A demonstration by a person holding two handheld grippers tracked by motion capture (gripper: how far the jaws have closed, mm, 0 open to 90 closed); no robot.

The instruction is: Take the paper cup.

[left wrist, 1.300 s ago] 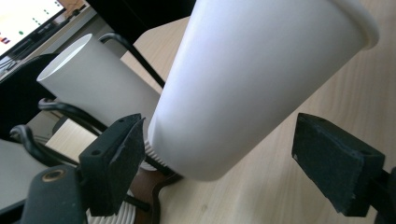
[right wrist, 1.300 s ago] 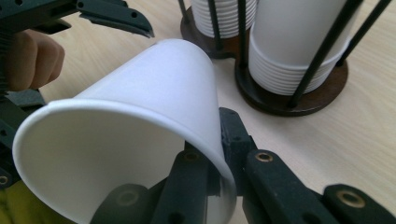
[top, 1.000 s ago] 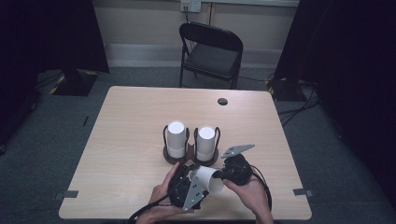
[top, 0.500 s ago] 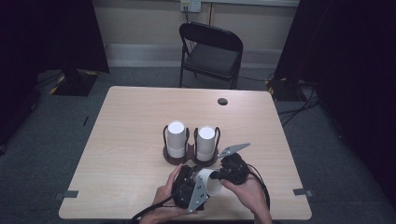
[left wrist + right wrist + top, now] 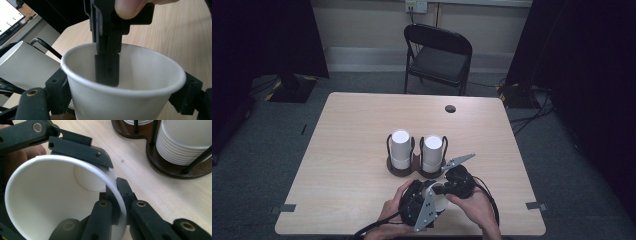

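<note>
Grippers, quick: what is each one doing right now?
Left gripper: jaws around the paper cup, just been closing on it.
Right gripper: shut on the cup's rim.

The surface (image 5: 352,150) is a light wooden top with rounded corners, in the middle of the frame. Near its centre stands a dark double holder (image 5: 414,169) with two stacks of white paper cups (image 5: 401,148). A small dark round spot (image 5: 450,108) lies near the upper right edge.

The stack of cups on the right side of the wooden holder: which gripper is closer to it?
Right. The right gripper, pinching the loose cup's rim, sits just below that right stack. The left gripper, its jaws closing around the cup's body, lies lower and further left.
</note>
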